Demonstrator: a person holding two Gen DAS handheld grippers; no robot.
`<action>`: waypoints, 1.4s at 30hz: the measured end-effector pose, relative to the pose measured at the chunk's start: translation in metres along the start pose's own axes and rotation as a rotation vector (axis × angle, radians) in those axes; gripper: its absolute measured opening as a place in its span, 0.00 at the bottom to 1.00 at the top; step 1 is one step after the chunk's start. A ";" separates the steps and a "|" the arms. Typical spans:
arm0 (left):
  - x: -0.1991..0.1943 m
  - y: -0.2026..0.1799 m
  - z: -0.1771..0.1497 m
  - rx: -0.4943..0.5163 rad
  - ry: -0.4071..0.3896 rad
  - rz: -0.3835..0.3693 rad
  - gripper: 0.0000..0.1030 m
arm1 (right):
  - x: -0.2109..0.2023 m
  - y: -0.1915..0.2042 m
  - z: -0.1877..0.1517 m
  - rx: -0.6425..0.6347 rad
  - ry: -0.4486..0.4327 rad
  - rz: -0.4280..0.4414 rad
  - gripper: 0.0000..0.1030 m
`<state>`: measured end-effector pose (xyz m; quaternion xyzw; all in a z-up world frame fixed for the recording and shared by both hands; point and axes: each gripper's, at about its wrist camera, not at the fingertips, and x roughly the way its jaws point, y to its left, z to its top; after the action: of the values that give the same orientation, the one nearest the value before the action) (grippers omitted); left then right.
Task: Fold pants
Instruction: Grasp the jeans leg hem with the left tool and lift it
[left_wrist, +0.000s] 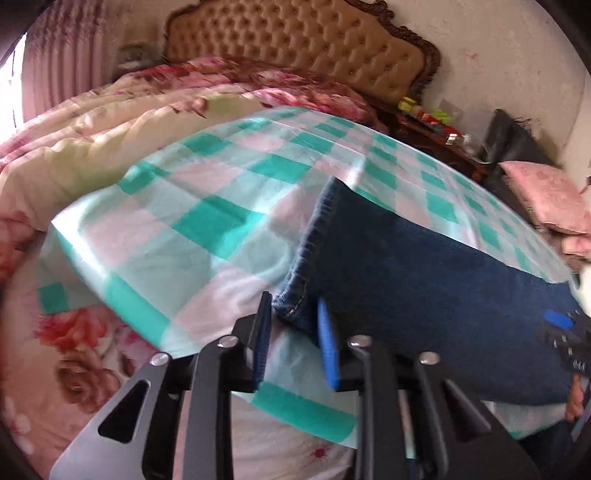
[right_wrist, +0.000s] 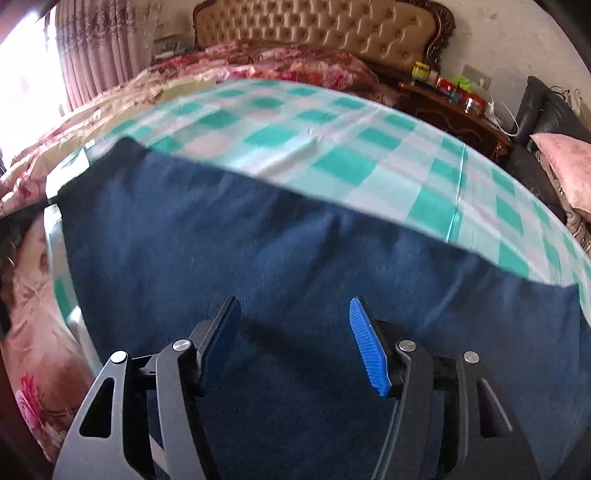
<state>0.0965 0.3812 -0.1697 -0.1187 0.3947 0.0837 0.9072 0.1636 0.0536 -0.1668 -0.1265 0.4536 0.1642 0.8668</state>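
Dark blue jeans (left_wrist: 424, 266) lie flat across a green-and-white checked sheet (left_wrist: 207, 206) on the bed. In the left wrist view one hem corner (left_wrist: 293, 308) sits between the fingertips of my left gripper (left_wrist: 293, 299). The pads stand close on either side of it and do not visibly press. My right gripper (right_wrist: 294, 299) hovers over the wide middle of the jeans (right_wrist: 258, 229), jaws apart with only flat denim beneath them. The right gripper (left_wrist: 565, 332) also shows at the far right of the left wrist view, over the other end of the jeans.
A floral quilt (left_wrist: 92, 122) is bunched at the left and back of the bed, below a tufted headboard (left_wrist: 295, 40). A dark nightstand (right_wrist: 454, 107) with small items, a black seat (right_wrist: 546, 107) and a pink pillow (right_wrist: 565, 162) stand at the right. Curtains (right_wrist: 85, 55) hang at the left.
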 end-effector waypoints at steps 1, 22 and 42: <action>-0.011 -0.010 0.003 0.037 -0.043 0.137 0.59 | 0.003 0.000 -0.003 0.000 0.005 -0.009 0.63; 0.059 -0.186 0.047 0.272 0.057 -0.130 0.35 | -0.022 -0.051 -0.034 0.213 0.015 -0.042 0.63; 0.022 -0.004 0.004 -0.027 0.037 -0.076 0.36 | 0.055 -0.032 0.077 0.046 -0.020 -0.209 0.59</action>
<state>0.1148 0.3797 -0.1823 -0.1474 0.4053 0.0524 0.9007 0.2632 0.0623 -0.1677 -0.1517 0.4327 0.0638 0.8864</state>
